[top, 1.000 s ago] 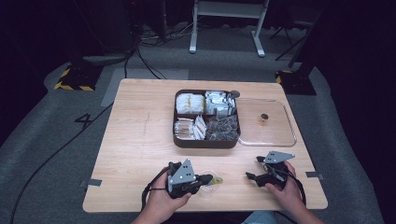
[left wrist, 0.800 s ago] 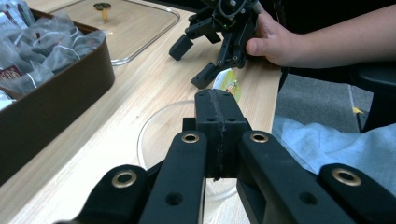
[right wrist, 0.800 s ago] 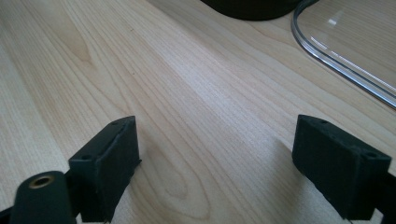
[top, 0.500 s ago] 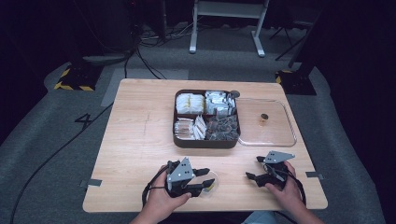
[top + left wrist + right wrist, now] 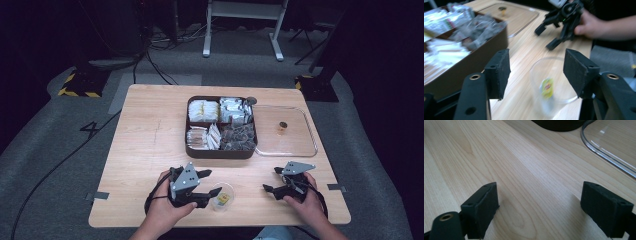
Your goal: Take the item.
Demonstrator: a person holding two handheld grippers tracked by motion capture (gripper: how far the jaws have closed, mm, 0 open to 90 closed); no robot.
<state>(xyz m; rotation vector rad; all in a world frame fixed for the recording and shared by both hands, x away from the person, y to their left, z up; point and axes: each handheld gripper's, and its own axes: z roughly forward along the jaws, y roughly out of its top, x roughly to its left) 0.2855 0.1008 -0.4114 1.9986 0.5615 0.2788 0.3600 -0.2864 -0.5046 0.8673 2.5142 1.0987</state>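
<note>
The cup (image 5: pixel 554 85) is just released between the left tongs (image 5: pixel 537 72), whose jaws have been opening; a clean withdrawal is called for next, while the right tongs (image 5: pixel 544 207) are held open and empty over the counter (image 5: pixel 524 165)

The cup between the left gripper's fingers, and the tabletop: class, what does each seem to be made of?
The cup: clear, glossy plastic or perhaps glass; you see the wood and a yellow tag through it. The tabletop: pale wood or wood-look laminate, matte, with visible grain lines.
</note>
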